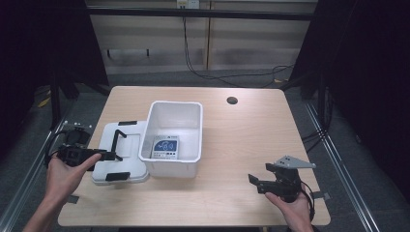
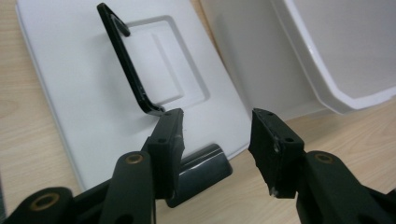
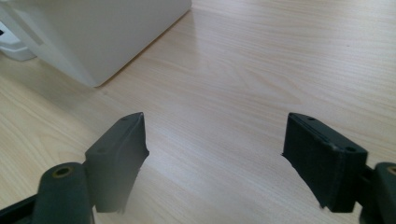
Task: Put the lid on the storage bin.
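1. Pale wood tabletop (image 1: 241, 145) is sitting under dark curtains, with cables trailing along the floor at 12 o'clock.
2. I am seeing the white bin (image 1: 174, 137) open at centre, a printed packet (image 1: 166, 147) lying inside; its lid (image 1: 121, 154) is resting off at 9 o'clock, touching the bin.
3. I am holding the left gripper (image 2: 217, 135) with jaws spread at the lid's near edge, by its black handle (image 2: 128, 65).
4. Closing is, I judge, not yet started.
5. I am keeping the right gripper (image 1: 263, 182) at 5 o'clock, jaws spread, gripping nothing.
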{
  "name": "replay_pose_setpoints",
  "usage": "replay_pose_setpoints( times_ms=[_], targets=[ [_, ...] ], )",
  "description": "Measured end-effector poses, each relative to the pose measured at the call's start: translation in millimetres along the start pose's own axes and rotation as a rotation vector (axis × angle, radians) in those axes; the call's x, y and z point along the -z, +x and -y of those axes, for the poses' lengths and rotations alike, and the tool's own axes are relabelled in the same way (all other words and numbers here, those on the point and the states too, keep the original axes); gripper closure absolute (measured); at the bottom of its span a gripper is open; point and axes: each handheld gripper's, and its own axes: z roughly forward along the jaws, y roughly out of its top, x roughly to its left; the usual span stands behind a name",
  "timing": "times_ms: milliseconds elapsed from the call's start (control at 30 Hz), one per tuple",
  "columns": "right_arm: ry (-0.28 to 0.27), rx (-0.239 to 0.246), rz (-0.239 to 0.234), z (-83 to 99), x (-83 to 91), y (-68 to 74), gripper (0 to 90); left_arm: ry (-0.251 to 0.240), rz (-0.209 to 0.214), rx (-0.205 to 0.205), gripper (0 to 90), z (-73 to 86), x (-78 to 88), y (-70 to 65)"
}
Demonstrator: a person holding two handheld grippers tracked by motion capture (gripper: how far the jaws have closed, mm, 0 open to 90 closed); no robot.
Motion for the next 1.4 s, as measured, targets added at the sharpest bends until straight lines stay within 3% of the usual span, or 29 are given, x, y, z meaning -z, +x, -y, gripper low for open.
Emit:
replay_pose_setpoints(
  times_ms=[200,367,500,667,700,800,900,1033,1400],
  targets=[
    [0.006,-0.001,-0.007,-0.1,0.1,0.3,21.4,0.048,-0.068,-0.007,52.0,-17.2,-4.4,2.8],
    [0.008,0.001,-0.009,0.1,0.0,0.4,21.4,0.078,-0.068,-0.007,53.0,-26.5,-5.9,4.0],
    [0.013,0.005,-0.010,0.0,-1.1,0.5,21.2,0.085,-0.095,0.052,58.4,-33.3,-11.2,7.7],
    [0.014,0.007,-0.008,0.1,-1.1,0.6,21.1,0.127,-0.084,0.066,52.1,-40.4,-20.3,15.3],
    [0.016,0.008,-0.009,0.2,-1.2,0.5,21.1,0.160,-0.079,0.065,50.0,-43.7,-24.2,18.2],
    [0.021,0.007,-0.006,0.3,-1.6,0.6,21.1,0.183,-0.099,0.076,47.4,-46.9,-27.6,20.3],
    [0.020,0.011,-0.004,-0.1,-1.6,1.4,21.1,0.194,-0.113,0.108,52.3,-53.0,-30.8,25.4],
    [0.019,0.012,-0.005,0.1,-1.8,1.0,21.0,0.215,-0.126,0.108,57.9,-56.4,-34.6,26.8],
    [0.029,0.011,-0.009,0.2,-3.0,1.5,21.0,0.267,-0.179,0.155,62.1,-66.9,-50.7,29.1]
  ],
)
